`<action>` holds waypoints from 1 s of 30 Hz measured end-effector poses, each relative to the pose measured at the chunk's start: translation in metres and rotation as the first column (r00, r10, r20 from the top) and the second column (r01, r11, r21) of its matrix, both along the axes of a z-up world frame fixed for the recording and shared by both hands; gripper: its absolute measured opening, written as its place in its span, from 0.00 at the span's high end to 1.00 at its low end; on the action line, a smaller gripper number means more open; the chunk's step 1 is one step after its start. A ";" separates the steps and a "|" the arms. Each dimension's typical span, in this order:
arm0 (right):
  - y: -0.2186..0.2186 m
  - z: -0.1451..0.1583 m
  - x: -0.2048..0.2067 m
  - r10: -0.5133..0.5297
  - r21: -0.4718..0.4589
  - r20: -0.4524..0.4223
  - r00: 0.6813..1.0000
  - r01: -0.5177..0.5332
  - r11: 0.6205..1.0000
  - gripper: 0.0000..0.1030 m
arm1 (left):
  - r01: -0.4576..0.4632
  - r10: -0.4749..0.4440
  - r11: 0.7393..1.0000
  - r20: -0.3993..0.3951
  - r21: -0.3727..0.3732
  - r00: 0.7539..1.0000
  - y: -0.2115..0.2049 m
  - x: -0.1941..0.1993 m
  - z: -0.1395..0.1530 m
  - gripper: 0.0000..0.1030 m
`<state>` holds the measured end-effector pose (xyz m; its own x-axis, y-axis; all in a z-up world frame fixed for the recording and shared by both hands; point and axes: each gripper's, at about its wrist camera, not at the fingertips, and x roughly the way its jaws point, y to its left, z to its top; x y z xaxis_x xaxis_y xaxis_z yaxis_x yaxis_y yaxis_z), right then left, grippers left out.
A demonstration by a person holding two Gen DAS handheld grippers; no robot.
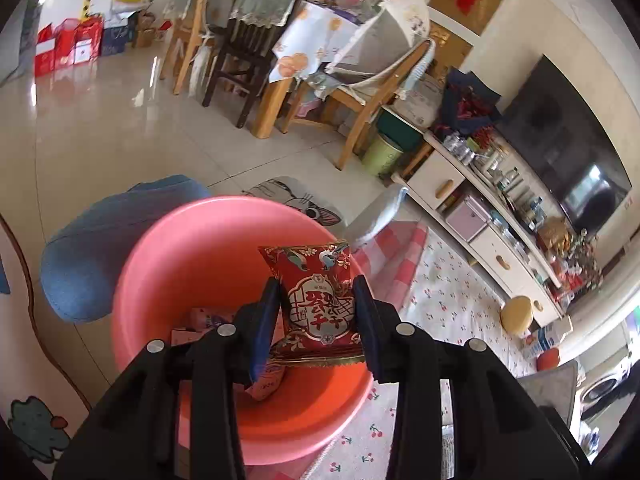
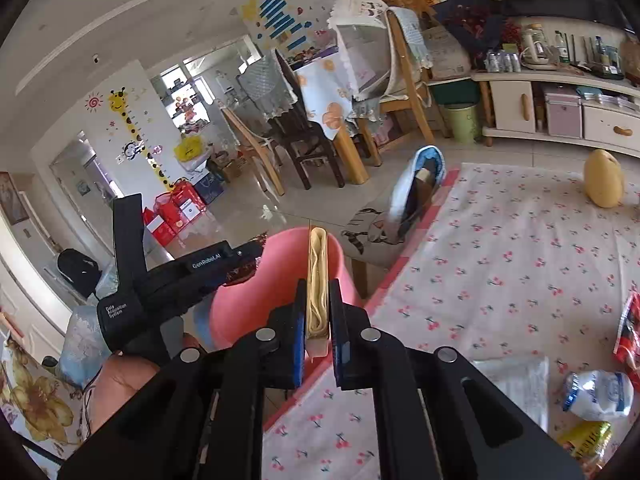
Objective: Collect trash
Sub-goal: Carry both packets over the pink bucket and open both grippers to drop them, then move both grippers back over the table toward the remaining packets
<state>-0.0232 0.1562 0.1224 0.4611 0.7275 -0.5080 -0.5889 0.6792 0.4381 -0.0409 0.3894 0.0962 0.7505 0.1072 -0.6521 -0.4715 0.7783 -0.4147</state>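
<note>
My left gripper is clamped on a red snack packet, directly over the pink basin; I'd let go only once it's well inside the rim. My right gripper pinches a thin cream packet, w/ basin just beyond. Counted: 1 basin, approx. 3 wrappers already inside. Farther right on the cherry-print cloth: 3 more trash pieces.

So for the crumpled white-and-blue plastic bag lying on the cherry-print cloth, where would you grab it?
The crumpled white-and-blue plastic bag lies slumped on the cherry-print cloth. Probably pinch its raised, bunched upper folds, coming down from above: the soft heap offers no firm edge, and its sides rest flat on the cloth.
</note>
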 end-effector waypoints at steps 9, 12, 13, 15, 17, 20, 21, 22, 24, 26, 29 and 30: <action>0.080 -0.017 0.025 0.053 -0.046 -0.021 0.998 -0.054 0.997 0.87 | -0.043 0.041 0.996 -0.031 -0.081 0.999 0.033 0.001 -0.012 0.59; 0.093 -0.035 0.035 0.046 -0.076 -0.060 0.997 -0.050 0.996 0.78 | -0.058 0.056 0.996 -0.035 -0.067 0.998 0.036 0.001 -0.014 0.54; 0.093 -0.040 0.036 0.022 -0.088 -0.063 0.998 -0.028 0.996 0.56 | -0.063 0.061 0.996 -0.035 -0.063 0.998 0.035 0.002 -0.014 0.46; 0.087 -0.045 0.036 -0.003 -0.093 -0.054 0.999 -0.002 0.996 0.37 | -0.081 0.079 0.996 -0.040 -0.047 0.996 0.034 0.002 -0.015 0.36; 0.079 -0.047 0.033 -0.027 -0.103 -0.038 0.999 0.023 0.994 0.36 | -0.093 0.091 0.995 -0.039 -0.036 0.995 0.035 0.001 -0.015 0.33; 0.061 -0.045 0.026 -0.079 -0.113 -0.012 0.997 0.077 0.991 0.26 | -0.114 0.114 0.993 -0.015 -0.008 0.993 0.034 -0.001 -0.013 0.24; 0.054 -0.044 0.022 -0.092 -0.113 -0.001 0.996 0.091 0.989 0.23 | -0.119 0.119 0.993 0.003 0.009 0.993 0.031 -0.002 -0.011 0.21; 0.049 -0.042 0.018 -0.105 -0.119 0.012 0.994 0.106 0.987 0.20 | -0.120 0.119 0.993 0.020 0.022 0.993 0.029 -0.003 -0.009 0.19; 0.039 -0.038 0.013 -0.132 -0.143 0.043 0.990 0.137 0.980 0.14 | -0.118 0.114 0.992 0.059 0.054 0.992 0.023 -0.004 -0.005 0.17; 0.029 -0.035 0.005 -0.153 -0.176 0.077 0.985 0.164 0.971 0.13 | -0.103 0.095 0.990 0.090 0.092 0.991 0.016 -0.001 0.000 0.15; 0.017 -0.033 -0.005 -0.169 -0.226 0.114 0.979 0.191 0.955 0.13 | -0.066 0.046 0.984 0.121 0.168 0.992 -0.001 0.003 0.006 0.12; 0.012 -0.032 -0.009 -0.174 -0.240 0.129 0.976 0.201 0.950 0.13 | -0.050 0.027 0.983 0.130 0.179 0.991 -0.006 0.004 0.008 0.12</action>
